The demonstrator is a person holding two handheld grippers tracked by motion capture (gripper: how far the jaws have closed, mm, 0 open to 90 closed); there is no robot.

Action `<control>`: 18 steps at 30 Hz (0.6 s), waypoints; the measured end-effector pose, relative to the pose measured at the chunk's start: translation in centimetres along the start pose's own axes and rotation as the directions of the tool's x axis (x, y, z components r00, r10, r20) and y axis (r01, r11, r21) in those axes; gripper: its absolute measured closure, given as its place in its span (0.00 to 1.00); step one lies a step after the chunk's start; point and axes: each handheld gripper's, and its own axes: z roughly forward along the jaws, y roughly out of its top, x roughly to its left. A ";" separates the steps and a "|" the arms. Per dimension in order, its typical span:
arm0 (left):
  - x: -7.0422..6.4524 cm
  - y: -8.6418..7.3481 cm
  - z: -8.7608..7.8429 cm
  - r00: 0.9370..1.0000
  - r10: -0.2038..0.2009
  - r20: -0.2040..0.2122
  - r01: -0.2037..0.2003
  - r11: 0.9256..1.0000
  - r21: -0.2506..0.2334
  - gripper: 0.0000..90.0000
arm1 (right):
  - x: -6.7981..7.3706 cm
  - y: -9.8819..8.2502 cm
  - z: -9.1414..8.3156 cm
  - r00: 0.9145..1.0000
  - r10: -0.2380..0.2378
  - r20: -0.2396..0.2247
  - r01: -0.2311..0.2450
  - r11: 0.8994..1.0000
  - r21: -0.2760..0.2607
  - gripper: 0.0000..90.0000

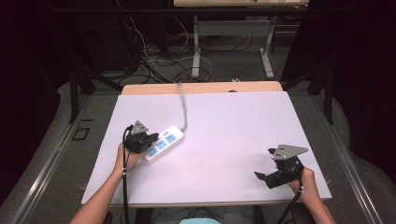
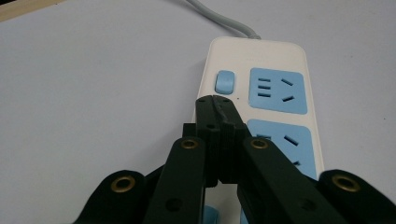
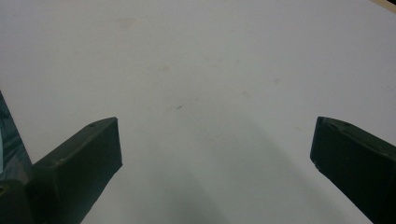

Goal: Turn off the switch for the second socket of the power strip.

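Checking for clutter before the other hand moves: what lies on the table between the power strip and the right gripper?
Nothing: in the high view the white table is bare between the power strip and the right gripper.

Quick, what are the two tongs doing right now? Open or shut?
Left tongs: shut, holding nothing, tips over the white plastic power strip with blue sockets, near its blue switch.
Right tongs: open, holding nothing, above the white table sheet.
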 end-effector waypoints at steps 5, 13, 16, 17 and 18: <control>-0.1 0.0 0.0 1.000 0.004 -0.005 -0.004 1.000 0.002 1.00 | 0.0 0.0 0.0 1.000 -0.002 0.001 0.002 1.000 0.002 0.02; -0.2 0.0 0.0 1.000 0.001 -0.013 -0.001 1.000 0.005 1.00 | 0.0 0.0 0.0 1.000 -0.006 0.000 0.006 1.000 0.003 0.02; -0.2 0.0 0.0 1.000 0.000 -0.013 0.000 1.000 0.004 1.00 | 0.0 0.0 0.0 1.000 -0.005 0.000 0.005 1.000 0.004 0.02; -0.2 0.0 0.0 1.000 -0.001 -0.012 0.001 1.000 0.004 1.00 | 0.0 0.0 0.0 1.000 -0.005 0.000 0.005 1.000 0.004 0.02; -0.2 0.0 0.0 1.000 -0.001 -0.013 0.001 1.000 0.004 1.00 | 0.0 0.0 0.0 1.000 -0.005 0.000 0.005 1.000 0.003 0.02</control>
